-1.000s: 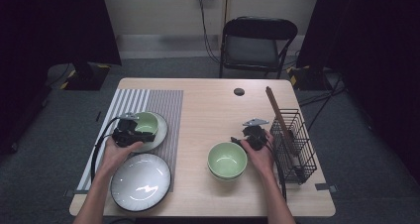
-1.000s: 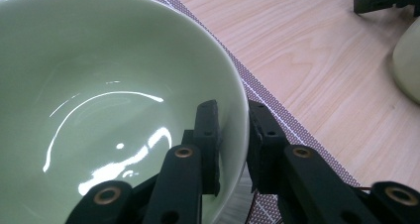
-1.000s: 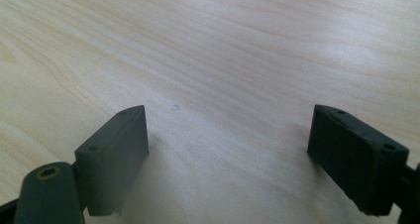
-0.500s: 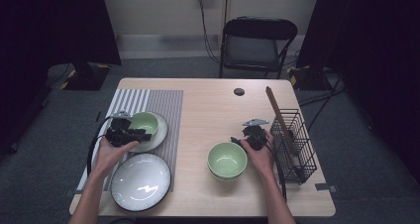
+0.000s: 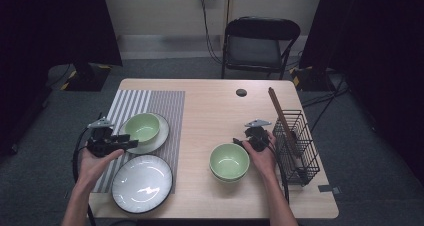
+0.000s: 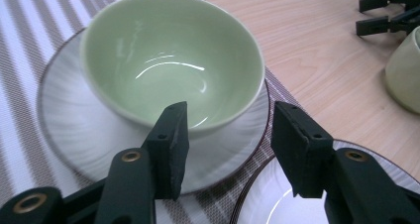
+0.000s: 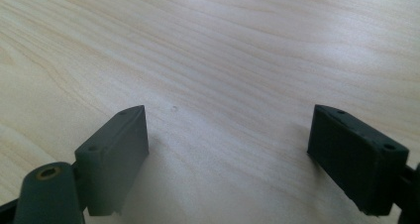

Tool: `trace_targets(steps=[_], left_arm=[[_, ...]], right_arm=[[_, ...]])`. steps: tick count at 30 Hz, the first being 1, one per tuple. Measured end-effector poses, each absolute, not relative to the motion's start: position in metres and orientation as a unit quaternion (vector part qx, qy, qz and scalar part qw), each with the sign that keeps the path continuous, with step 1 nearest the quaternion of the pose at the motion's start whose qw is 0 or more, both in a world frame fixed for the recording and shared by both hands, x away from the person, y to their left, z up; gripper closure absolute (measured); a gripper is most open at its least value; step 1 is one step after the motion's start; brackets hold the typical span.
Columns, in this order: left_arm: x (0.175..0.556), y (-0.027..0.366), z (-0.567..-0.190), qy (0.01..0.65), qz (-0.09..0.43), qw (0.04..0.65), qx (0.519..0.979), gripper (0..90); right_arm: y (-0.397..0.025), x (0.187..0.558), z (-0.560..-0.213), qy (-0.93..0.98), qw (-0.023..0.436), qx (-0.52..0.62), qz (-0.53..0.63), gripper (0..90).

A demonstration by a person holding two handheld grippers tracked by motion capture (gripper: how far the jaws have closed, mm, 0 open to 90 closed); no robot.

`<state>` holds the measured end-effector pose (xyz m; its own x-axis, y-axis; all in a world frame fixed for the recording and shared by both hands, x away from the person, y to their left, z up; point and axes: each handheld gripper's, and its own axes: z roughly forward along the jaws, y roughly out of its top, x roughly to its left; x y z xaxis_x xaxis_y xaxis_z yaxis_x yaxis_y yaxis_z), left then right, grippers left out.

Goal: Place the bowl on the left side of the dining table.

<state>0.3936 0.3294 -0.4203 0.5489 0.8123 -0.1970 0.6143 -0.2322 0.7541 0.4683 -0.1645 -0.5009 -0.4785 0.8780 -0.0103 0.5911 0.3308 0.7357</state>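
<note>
Bowl [image 6: 171, 60] number one, green and shiny, sits on a small plate [image 6: 64, 135] on the striped mat [image 5: 150, 103], and the left gripper [image 6: 228, 140] is right at its near side. Its jaws are open, with nothing between them yet. The step looks like reaching in for the rim. Next, one jaw should go inside, one outside, then squeeze. The right gripper [image 7: 228, 154] rests wide open over bare table [image 7: 247, 45], beside another green bowl [image 5: 229, 161].

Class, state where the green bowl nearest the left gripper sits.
In the high view, the green bowl sits on a small plate on the striped mat, table's left side, beside the left gripper.
</note>
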Motion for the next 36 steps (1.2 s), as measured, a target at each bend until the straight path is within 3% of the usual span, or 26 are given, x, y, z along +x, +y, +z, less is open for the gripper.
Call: trace_targets(steps=[6, 16, 20, 26, 36], left_arm=[[0.381, 0.351, -0.420, 0.475, 0.134, 0.413, 0.766, 37.9], [0.373, 0.380, -0.452, 0.498, 0.124, 0.387, 0.766, 19.0], [0.376, 0.380, -0.463, 0.509, 0.140, 0.358, 0.770, 19.5], [0.380, 0.380, -0.479, 0.537, 0.169, 0.326, 0.759, 20.3], [0.386, 0.371, -0.490, 0.525, 0.197, 0.287, 0.776, 18.8]], right_arm=[[-0.165, 0.468, -0.501, 0.789, 0.209, 0.466, 0.343, 15.1], [-0.165, 0.469, -0.501, 0.787, 0.210, 0.468, 0.343, 15.7], [-0.167, 0.470, -0.497, 0.783, 0.207, 0.480, 0.336, 25.2], [-0.173, 0.467, -0.487, 0.775, 0.205, 0.479, 0.358, 26.9], [-0.163, 0.463, -0.460, 0.770, 0.210, 0.466, 0.382, 29.7]])
